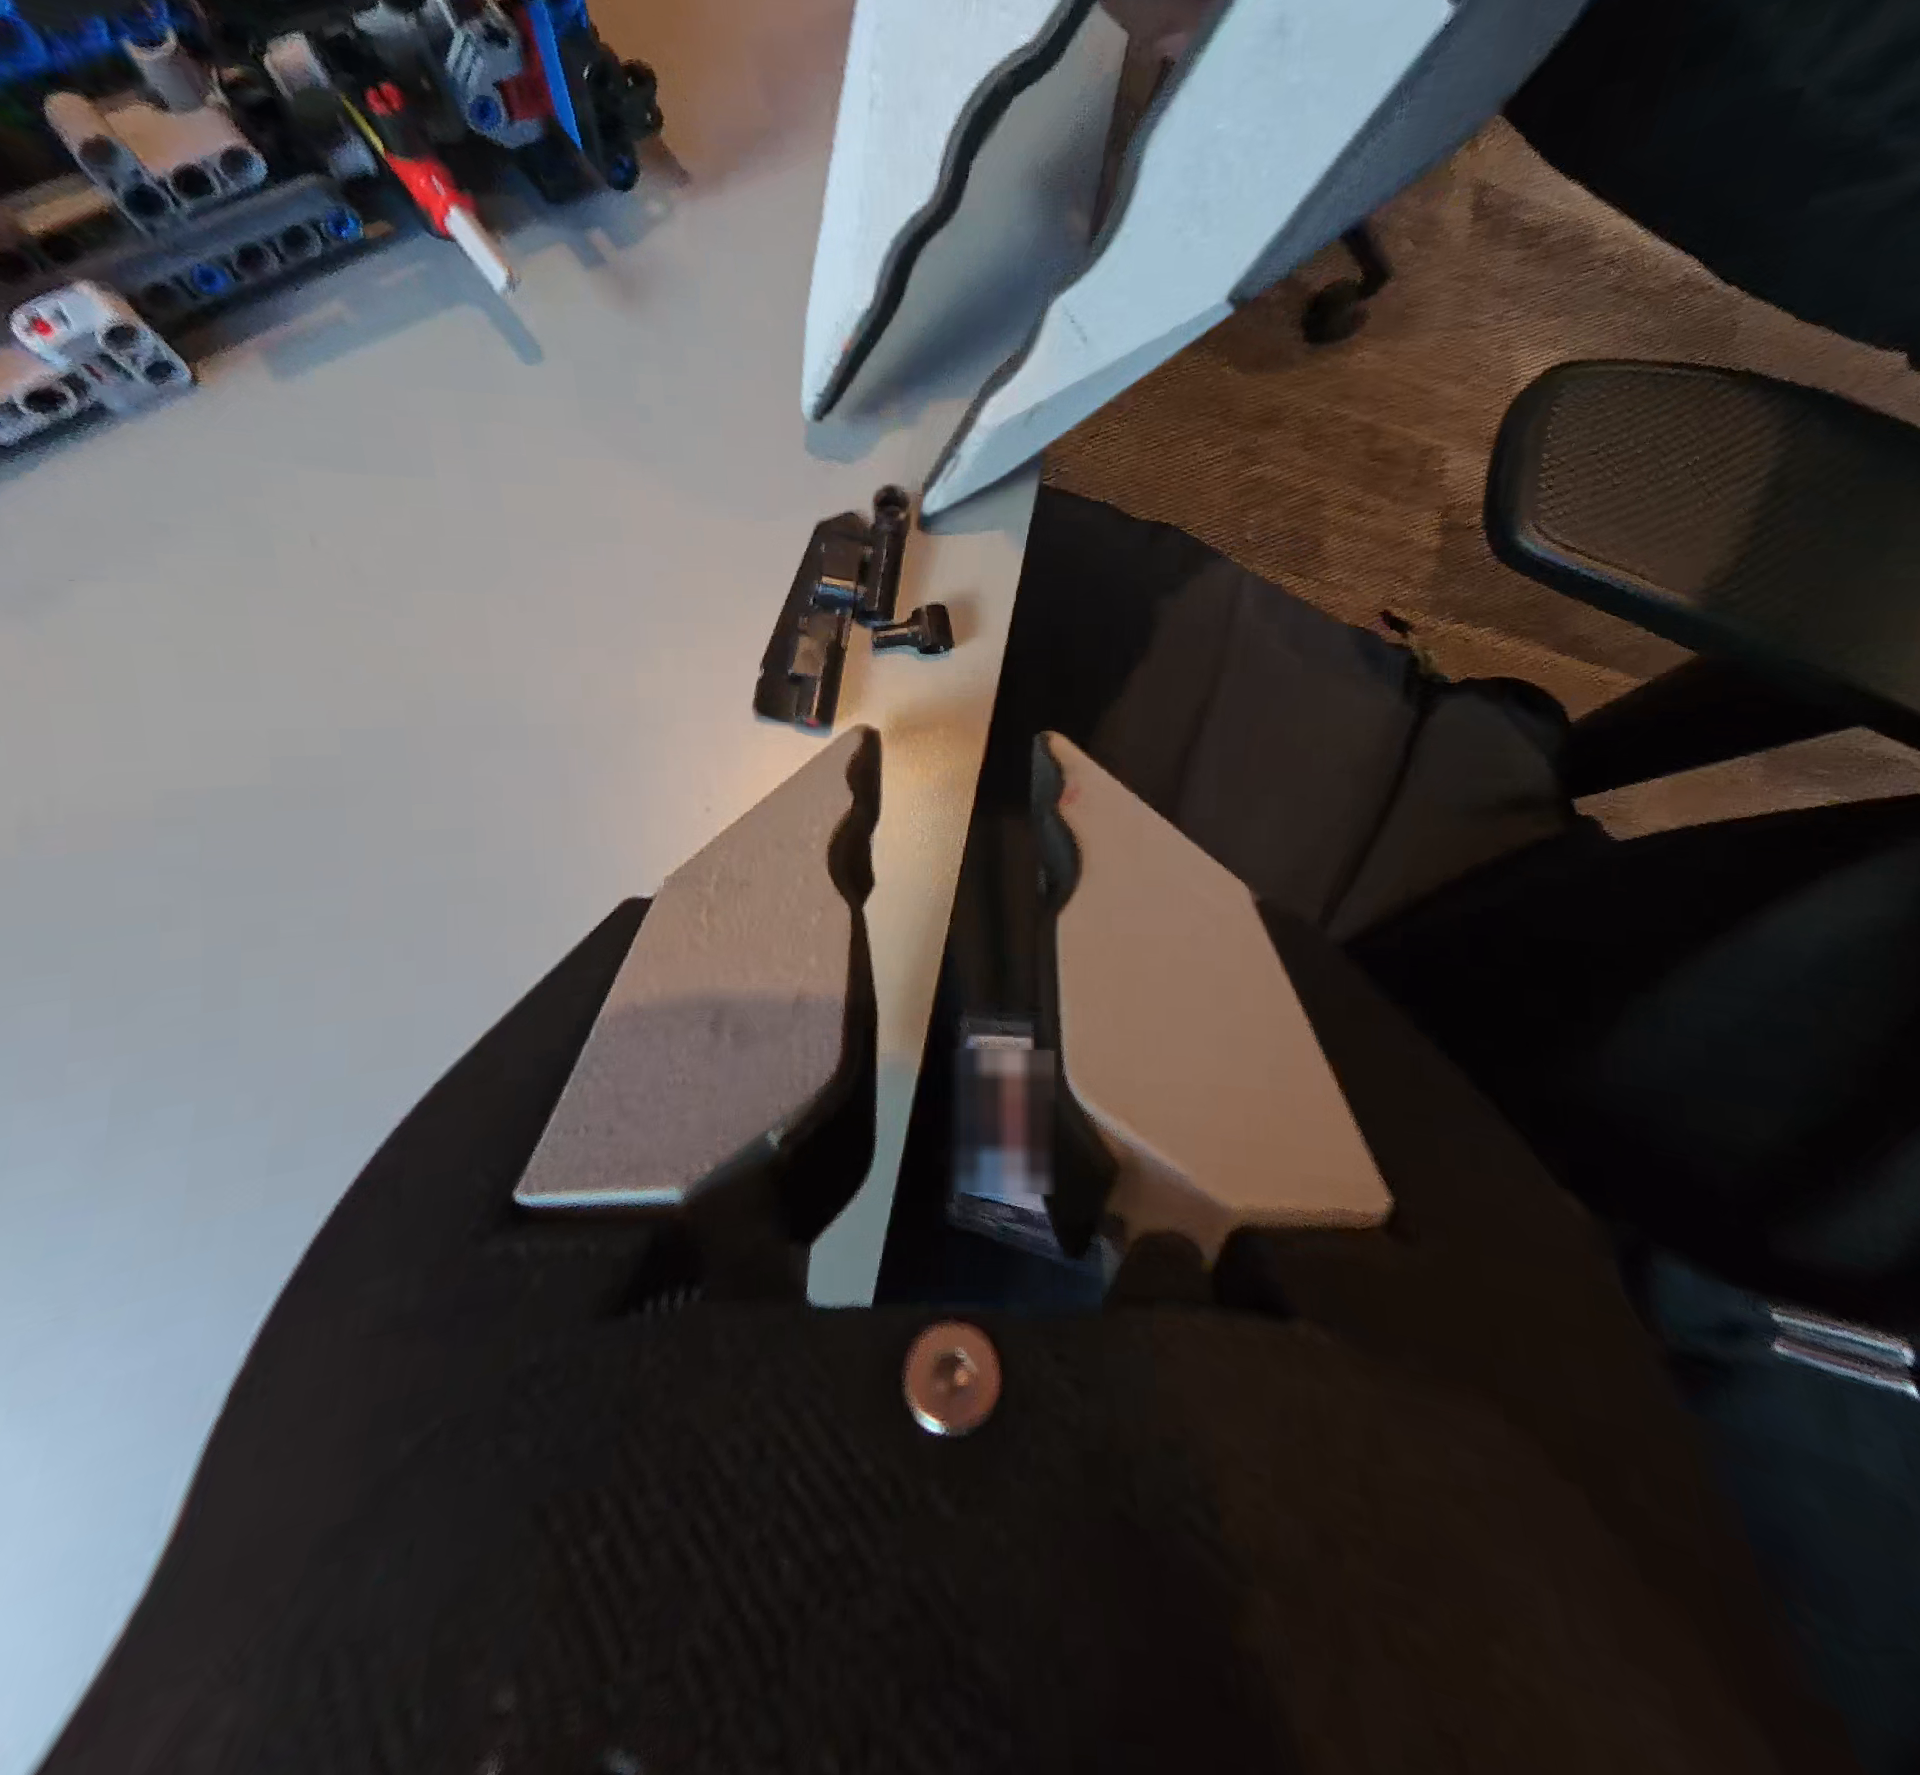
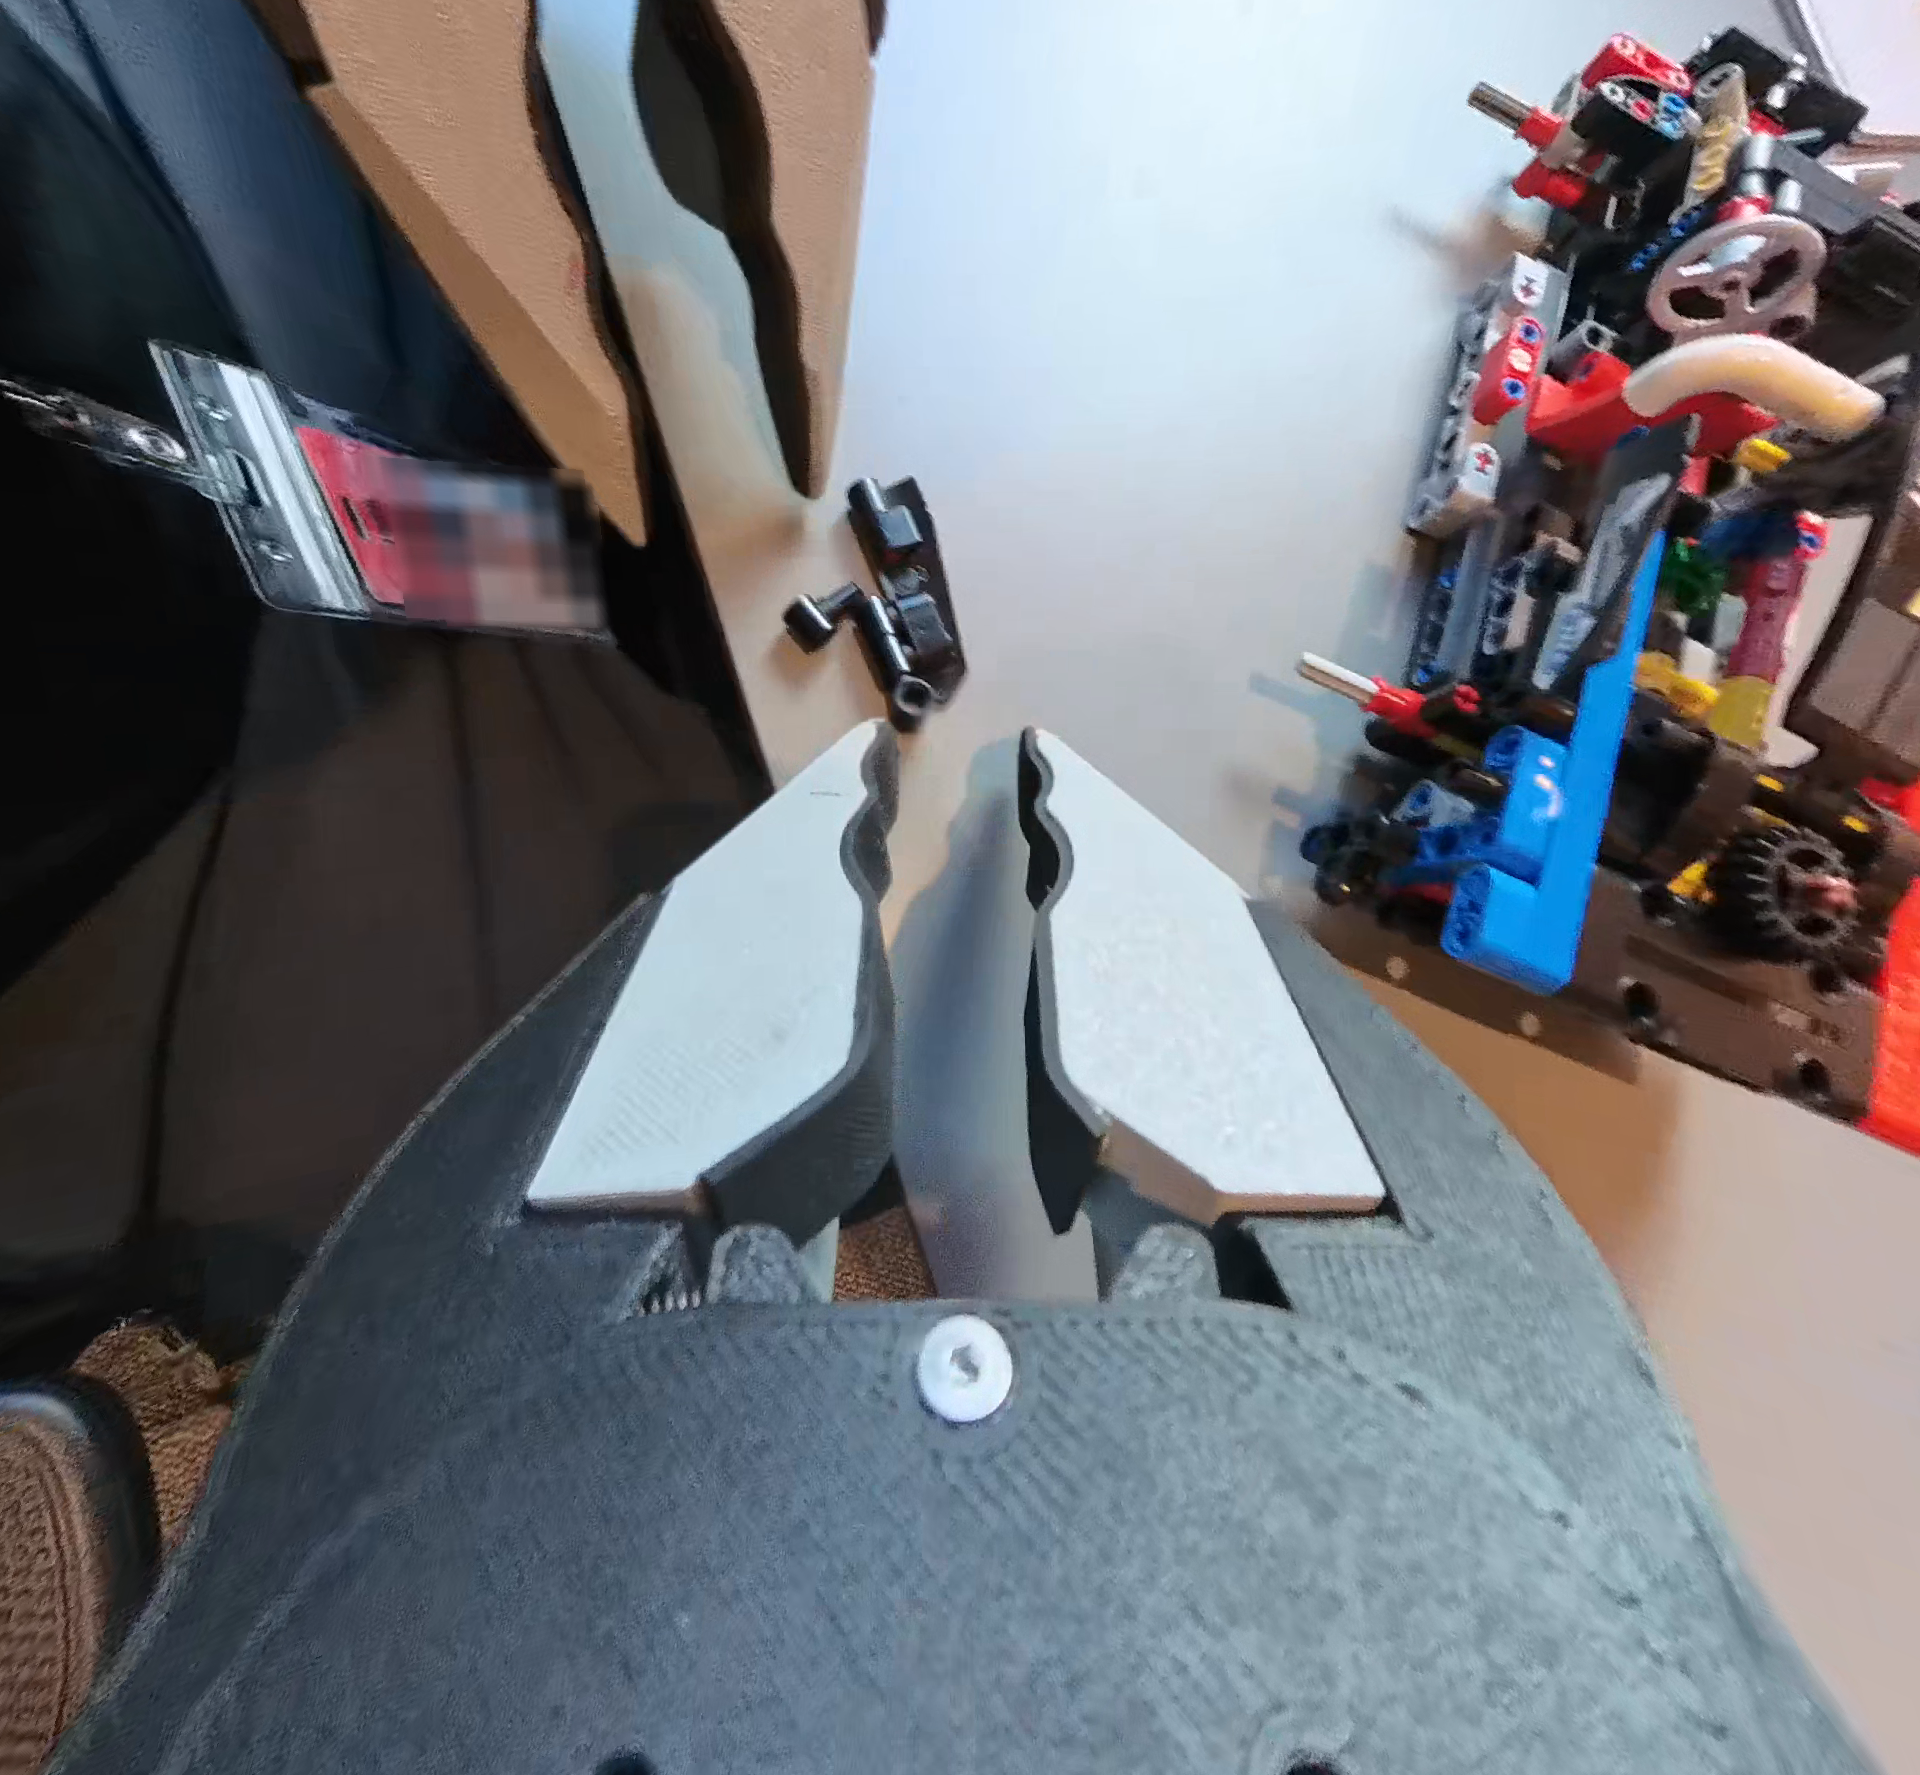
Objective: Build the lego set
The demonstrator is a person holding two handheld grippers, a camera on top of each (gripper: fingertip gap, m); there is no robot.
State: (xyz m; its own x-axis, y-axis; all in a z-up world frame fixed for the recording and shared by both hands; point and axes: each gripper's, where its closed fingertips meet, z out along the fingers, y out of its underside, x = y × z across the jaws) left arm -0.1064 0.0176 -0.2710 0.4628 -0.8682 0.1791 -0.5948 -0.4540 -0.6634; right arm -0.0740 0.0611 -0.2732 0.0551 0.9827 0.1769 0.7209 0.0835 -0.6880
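Note:
A small black lego assembly (image 1: 826, 622) lies on the white table near its edge, with a short black pin piece (image 1: 914, 629) beside it. It also shows in the right wrist view (image 2: 912, 598). My left gripper (image 1: 956, 749) is open and empty, just short of the assembly, straddling the table edge. My right gripper (image 2: 956, 749) is open and empty, facing the assembly from the opposite side; it shows in the left wrist view (image 1: 873, 458) with fingertips close to the piece. The partly built blue, black and red lego model (image 2: 1662, 582) stands on the table; it also shows in the left wrist view (image 1: 312, 94).
The table edge (image 1: 997, 738) runs right beside the black pieces. Beyond it are a person's dark clothing with a badge (image 2: 384, 499), a black office chair (image 1: 1714, 520) and brown carpet (image 1: 1299, 416). Bare white table (image 1: 364, 686) lies between the pieces and the model.

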